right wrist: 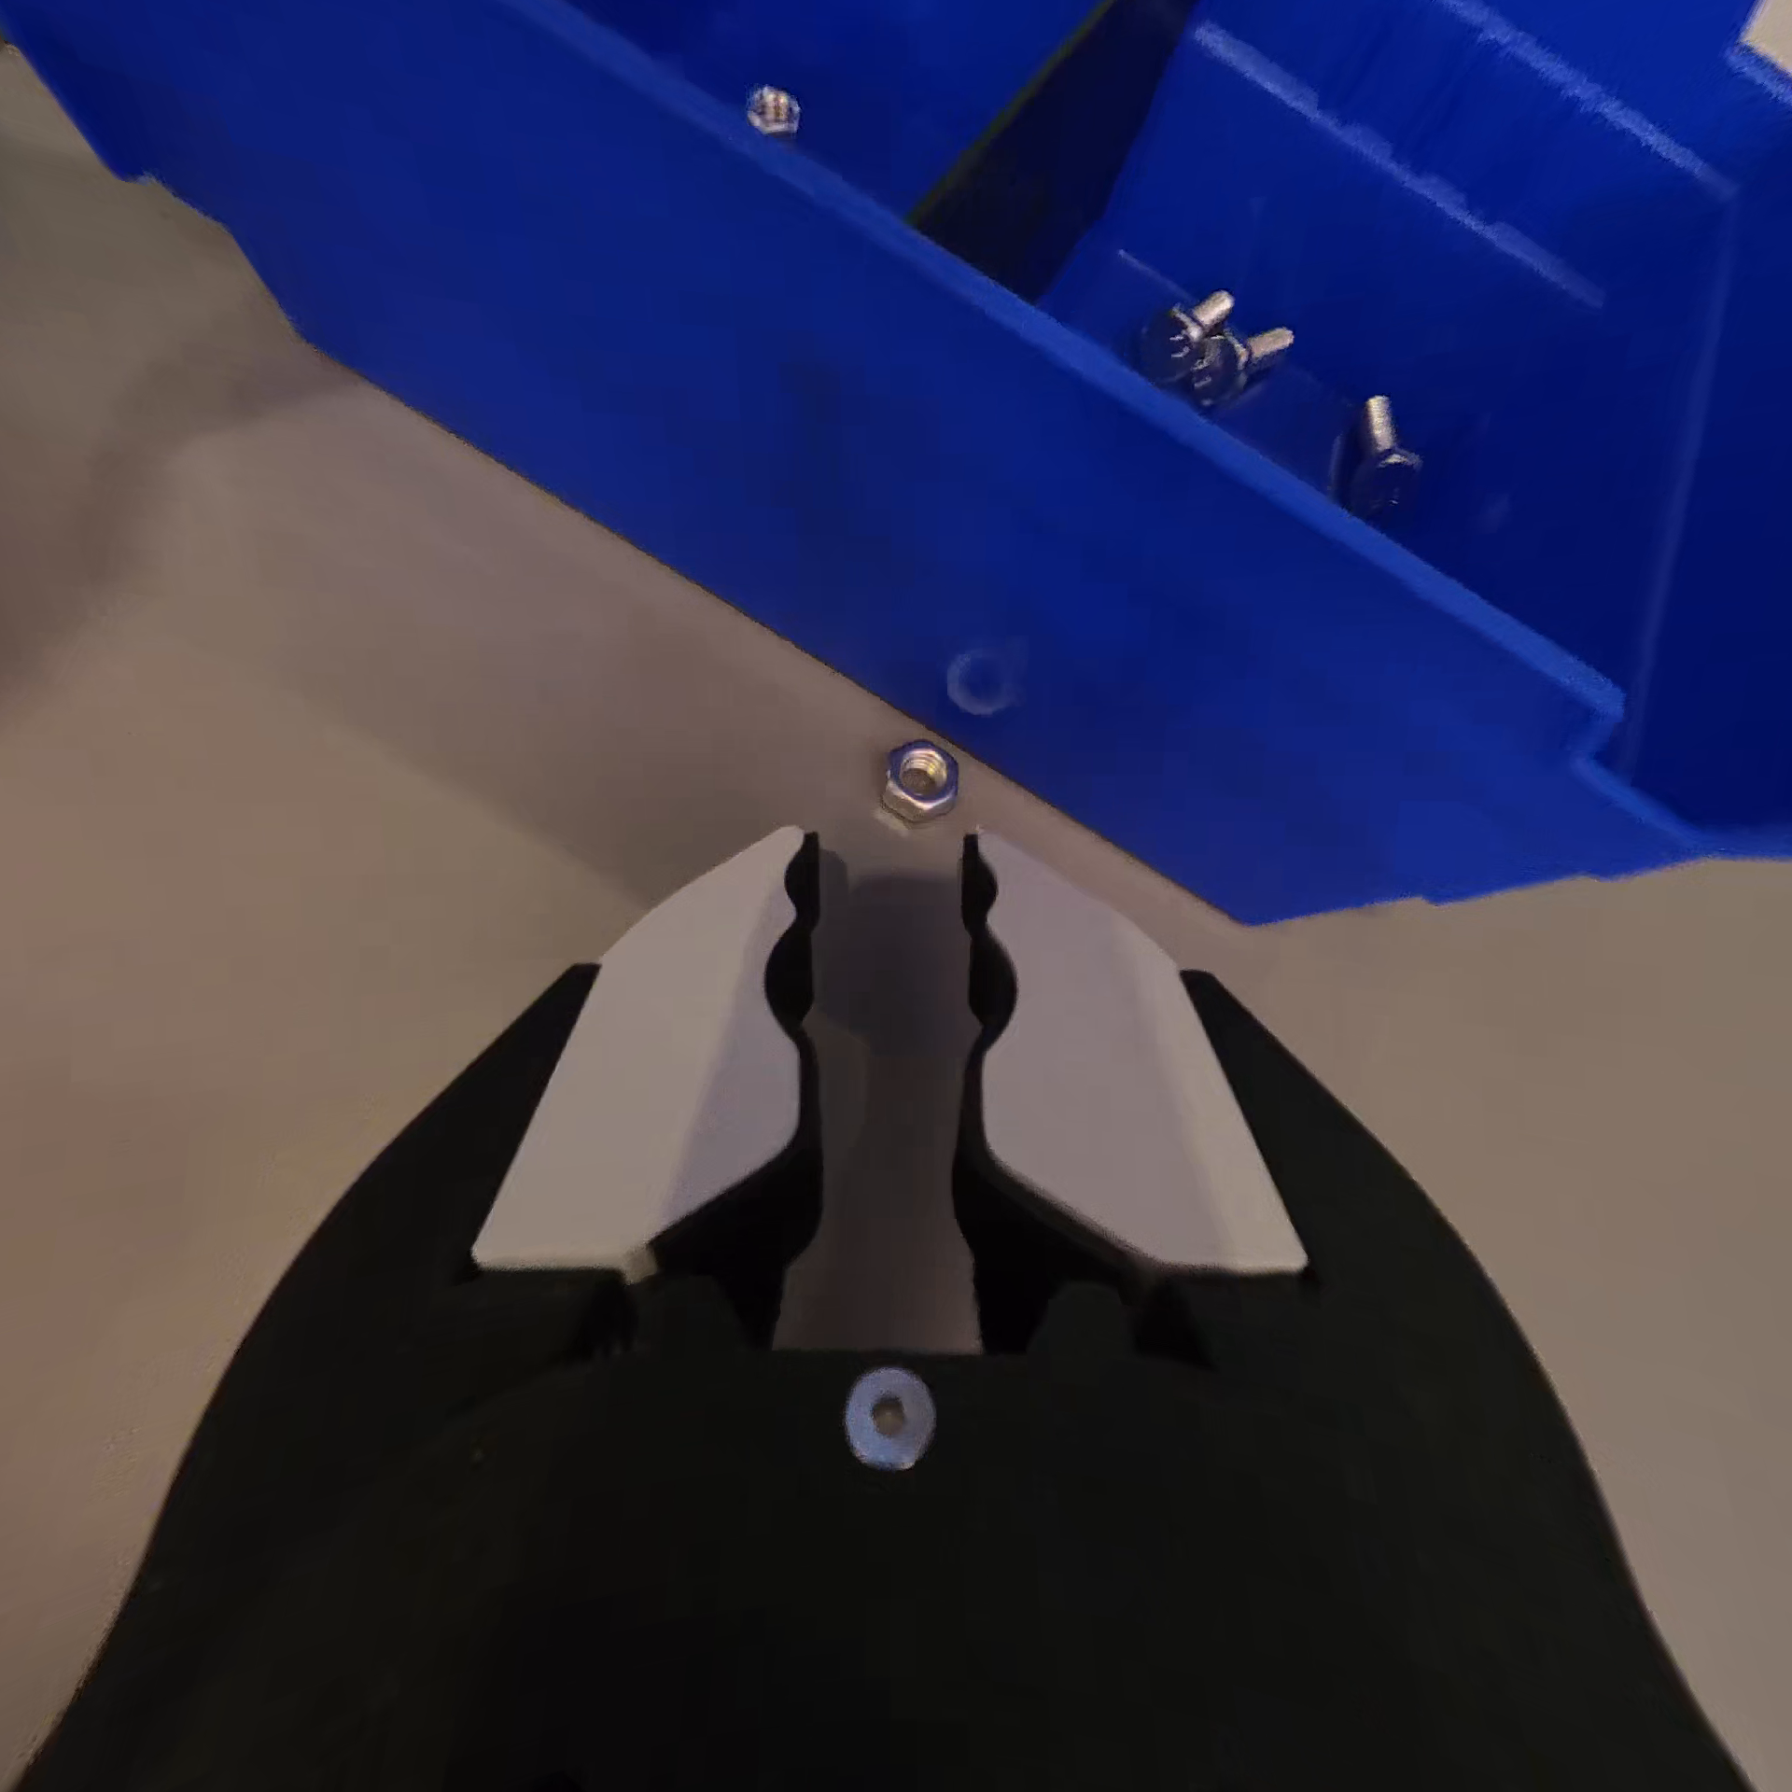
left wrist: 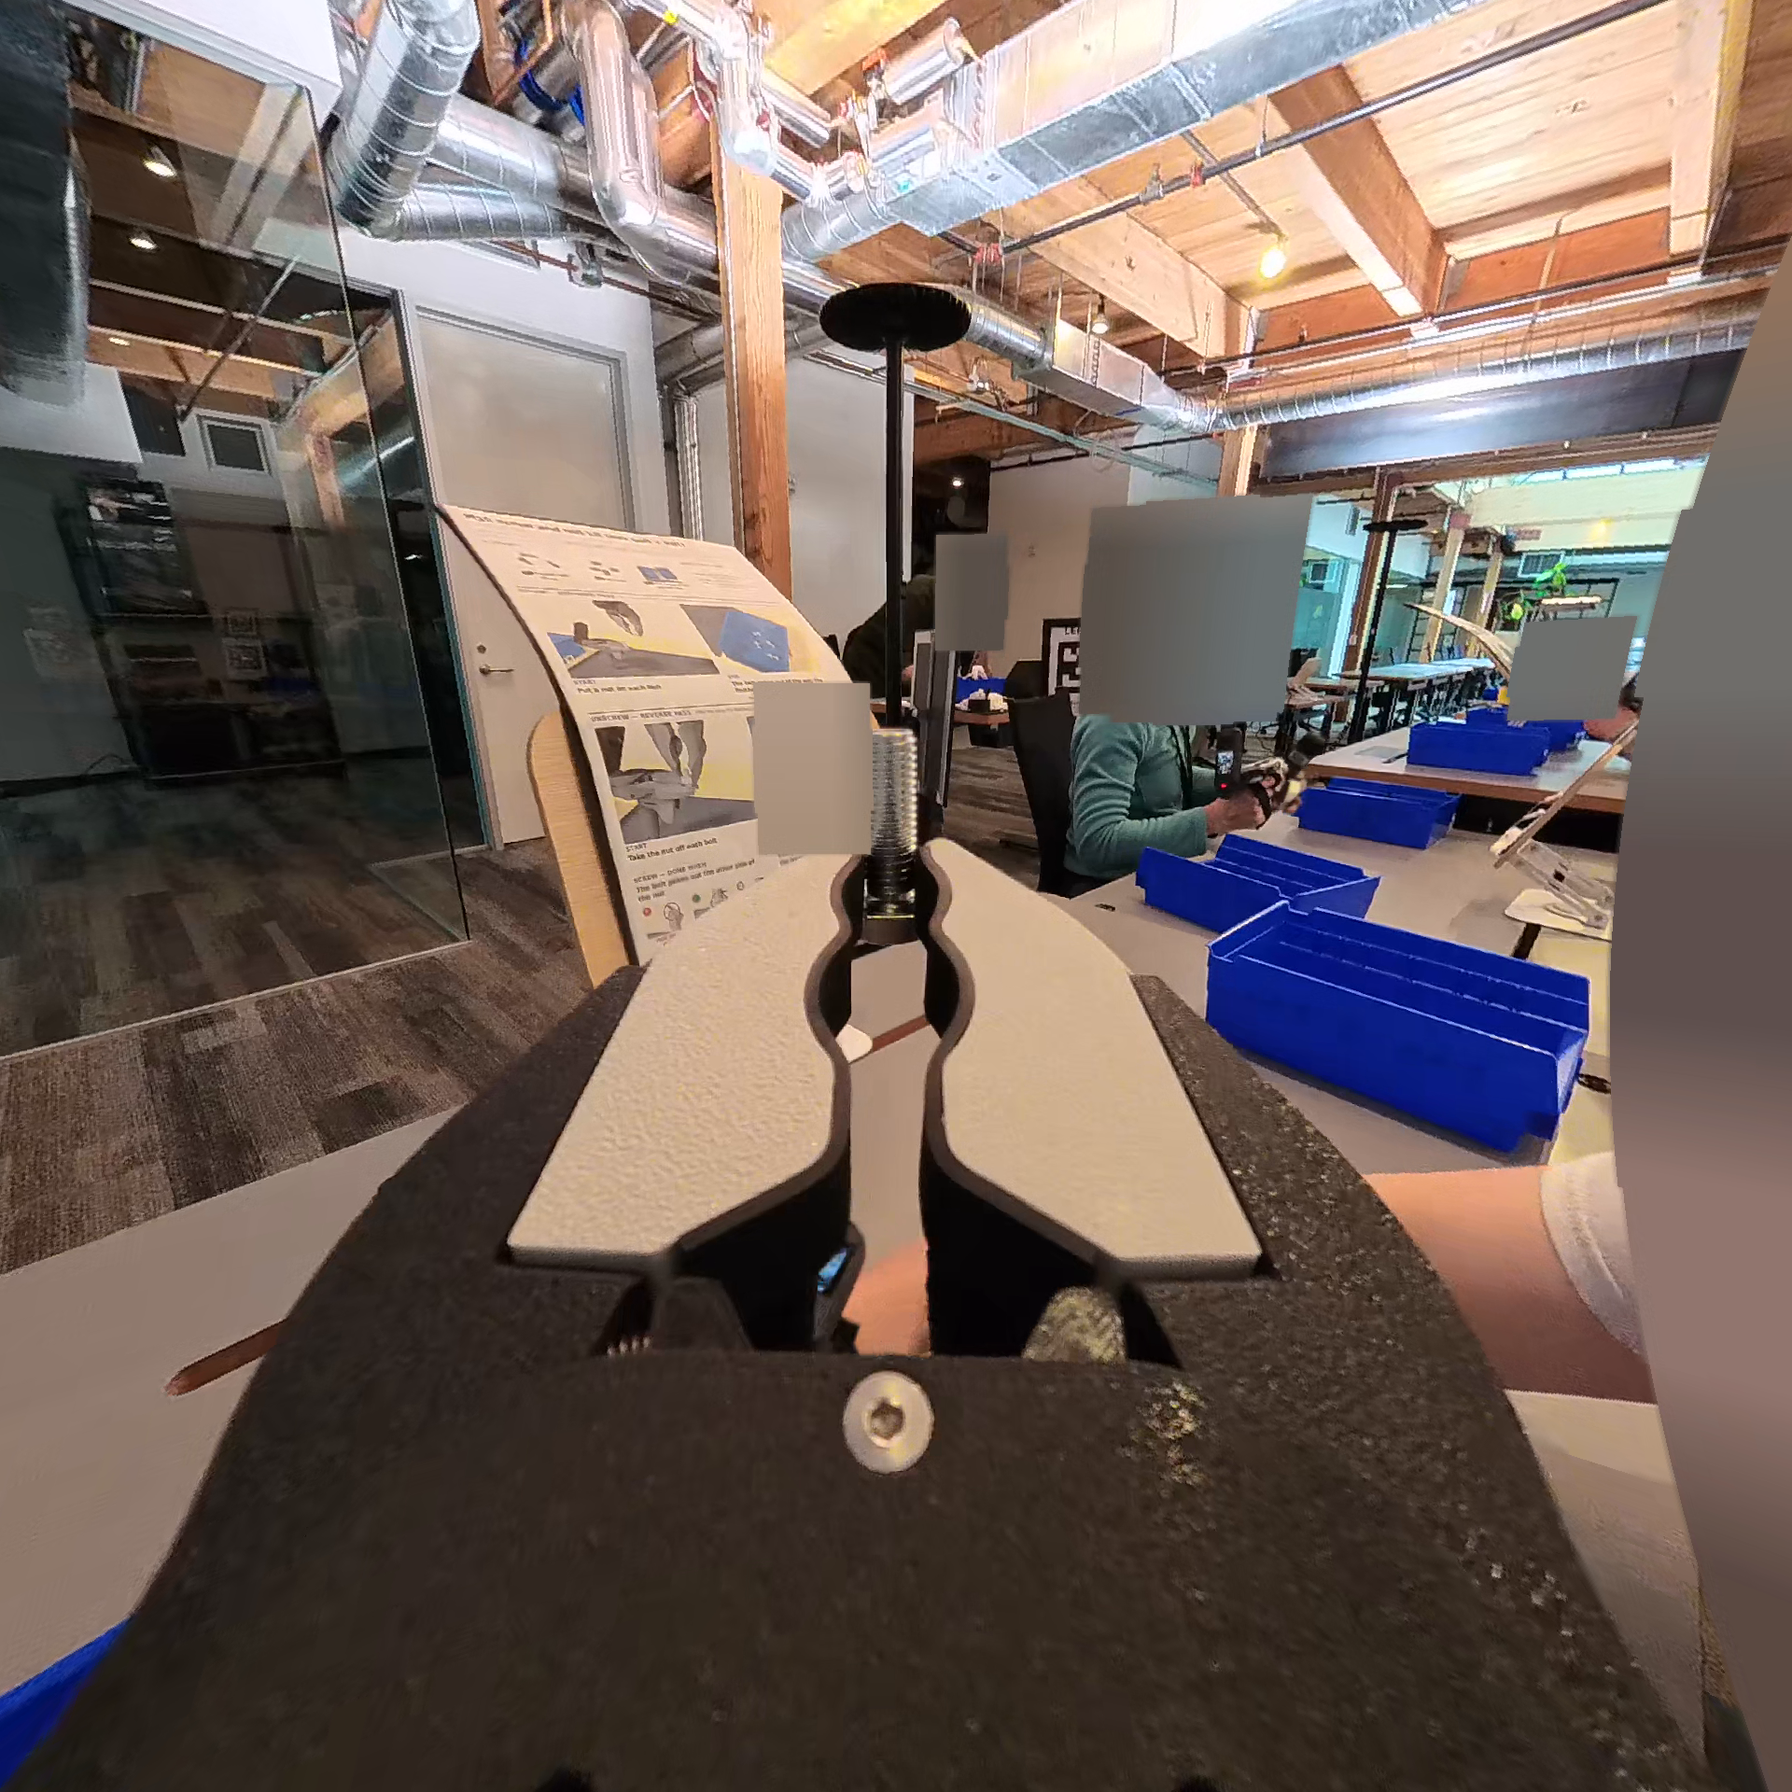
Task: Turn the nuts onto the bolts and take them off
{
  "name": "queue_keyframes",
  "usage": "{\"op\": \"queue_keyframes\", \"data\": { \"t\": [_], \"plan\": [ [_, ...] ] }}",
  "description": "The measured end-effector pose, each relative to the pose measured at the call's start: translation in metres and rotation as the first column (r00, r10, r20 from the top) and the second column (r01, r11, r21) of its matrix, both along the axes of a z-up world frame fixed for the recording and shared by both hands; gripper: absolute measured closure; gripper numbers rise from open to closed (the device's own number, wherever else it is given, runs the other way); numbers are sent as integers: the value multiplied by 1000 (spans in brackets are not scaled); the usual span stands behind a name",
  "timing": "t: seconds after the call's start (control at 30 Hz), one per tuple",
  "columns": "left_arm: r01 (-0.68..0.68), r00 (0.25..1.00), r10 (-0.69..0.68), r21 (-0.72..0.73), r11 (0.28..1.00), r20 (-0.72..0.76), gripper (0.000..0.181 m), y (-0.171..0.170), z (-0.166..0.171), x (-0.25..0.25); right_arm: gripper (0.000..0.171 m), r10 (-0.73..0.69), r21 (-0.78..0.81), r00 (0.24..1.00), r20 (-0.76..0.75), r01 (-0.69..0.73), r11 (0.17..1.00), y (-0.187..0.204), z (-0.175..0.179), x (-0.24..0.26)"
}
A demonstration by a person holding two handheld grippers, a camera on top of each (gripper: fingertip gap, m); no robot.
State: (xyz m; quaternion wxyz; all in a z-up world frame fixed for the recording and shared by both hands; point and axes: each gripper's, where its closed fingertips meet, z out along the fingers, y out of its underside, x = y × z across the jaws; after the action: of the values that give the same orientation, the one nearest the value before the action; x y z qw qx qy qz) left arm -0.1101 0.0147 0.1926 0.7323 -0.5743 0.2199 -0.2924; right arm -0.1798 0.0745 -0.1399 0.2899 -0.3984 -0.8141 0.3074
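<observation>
In the left wrist view my left gripper [left wrist: 890, 873] is shut on a silver bolt [left wrist: 893, 795]. It grips the bolt at its head end and the threaded shaft stands upright above the fingertips. In the right wrist view my right gripper [right wrist: 890, 842] is open and empty, pointing down at the grey table. A silver nut [right wrist: 910, 782] lies flat on the table just beyond the fingertips, against the outer wall of a blue bin [right wrist: 679, 407]. Three bolts [right wrist: 1212, 354] lie in one compartment of the bin and another nut [right wrist: 774, 109] lies in the other.
A printed instruction sheet [left wrist: 669, 698] leans on a wooden stand at the table's far edge. More blue bins [left wrist: 1396, 1018] sit on tables to the right, where a person in a teal top [left wrist: 1125, 795] works. A bare forearm [left wrist: 1455, 1280] is at lower right. Tip to tip, the grippers are about 35 cm apart.
</observation>
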Motion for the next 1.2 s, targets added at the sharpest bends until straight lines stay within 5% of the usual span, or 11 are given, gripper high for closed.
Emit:
{"op": "queue_keyframes", "data": {
  "t": [0.47, 0.9, 1.03, 1.2],
  "plan": [
    [0, 1000, 0, 6, 1000, 14, 172, -4, 1, -5, 139, -86, -139, 987, 135, 104, 985, -13, -22, -27],
    [17, 1000, -18, 19, 1000, 21, 172, -7, 3, -4, 153, -146, -129, 982, 117, 161, 979, -14, -21, -27],
    [44, 999, -43, 19, 999, -22, 172, -5, -1, 4, 153, -198, -133, 975, 105, 211, 968, -8, -13, 4],
    [172, 979, -171, 4, 985, -111, 172, 0, -11, 42, 154, -301, -249, 954, 17, 295, 922, 0, 41, 102]
  ]
}}
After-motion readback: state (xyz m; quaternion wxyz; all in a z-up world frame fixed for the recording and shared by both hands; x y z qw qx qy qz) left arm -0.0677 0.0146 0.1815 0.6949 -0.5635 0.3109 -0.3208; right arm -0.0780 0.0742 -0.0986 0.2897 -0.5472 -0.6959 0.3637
